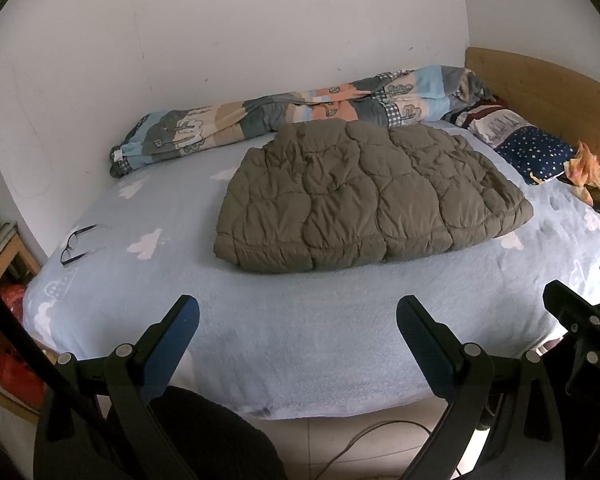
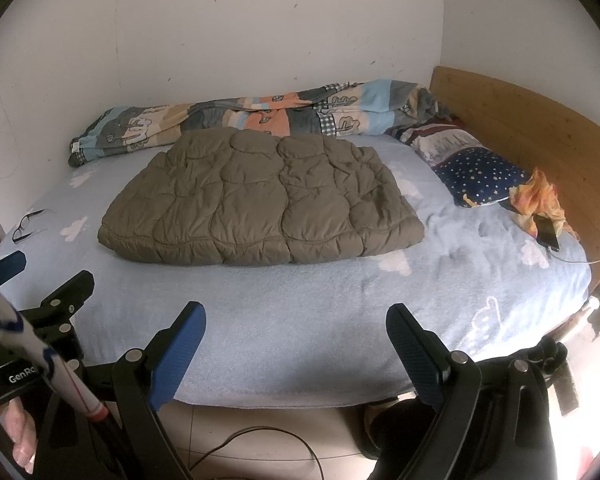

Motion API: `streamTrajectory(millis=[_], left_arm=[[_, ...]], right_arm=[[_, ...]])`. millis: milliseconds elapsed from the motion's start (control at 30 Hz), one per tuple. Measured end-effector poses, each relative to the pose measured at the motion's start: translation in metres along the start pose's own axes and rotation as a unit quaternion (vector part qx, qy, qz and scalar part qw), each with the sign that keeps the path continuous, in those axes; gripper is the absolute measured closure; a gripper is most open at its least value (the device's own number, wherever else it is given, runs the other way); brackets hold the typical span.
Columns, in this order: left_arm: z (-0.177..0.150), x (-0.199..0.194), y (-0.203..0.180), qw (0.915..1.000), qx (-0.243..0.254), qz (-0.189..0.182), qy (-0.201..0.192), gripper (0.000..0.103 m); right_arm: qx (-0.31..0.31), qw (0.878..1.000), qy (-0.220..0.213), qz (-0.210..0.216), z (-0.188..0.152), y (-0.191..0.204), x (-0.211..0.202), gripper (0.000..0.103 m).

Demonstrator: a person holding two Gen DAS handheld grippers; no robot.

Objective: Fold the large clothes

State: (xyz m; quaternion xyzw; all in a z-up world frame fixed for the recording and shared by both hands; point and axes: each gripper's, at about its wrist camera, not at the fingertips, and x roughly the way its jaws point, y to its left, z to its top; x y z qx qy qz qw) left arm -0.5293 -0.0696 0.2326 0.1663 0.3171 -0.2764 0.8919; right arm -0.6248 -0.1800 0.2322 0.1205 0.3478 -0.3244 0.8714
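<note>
An olive-green quilted puffer jacket (image 1: 364,196) lies folded in a flat rectangle in the middle of the light blue bed sheet (image 1: 300,340); it also shows in the right wrist view (image 2: 260,204). My left gripper (image 1: 298,320) is open and empty, held back over the bed's near edge, well short of the jacket. My right gripper (image 2: 296,328) is open and empty too, also over the near edge, beside the left one. The left gripper's fingertip (image 2: 6,266) shows at the left edge of the right wrist view.
A patterned rolled duvet (image 1: 292,116) lies along the wall behind the jacket. Glasses (image 1: 78,242) lie at the left of the sheet. A starry pillow (image 2: 480,178), an orange cloth (image 2: 538,204) and a phone (image 2: 546,232) sit at the right by the wooden headboard (image 2: 540,136). A cable (image 2: 268,436) runs on the floor.
</note>
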Motion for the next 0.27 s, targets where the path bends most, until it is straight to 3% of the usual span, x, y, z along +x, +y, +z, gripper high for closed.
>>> streamTrajectory(millis=[267], left_arm=[[0.0003,-0.0040,0.0018,1.0000,0.000,-0.009,0.001,0.004]], right_arm=[[0.001,1.000,-0.003,0.008,-0.0003,-0.0007,-0.0002,0.009]])
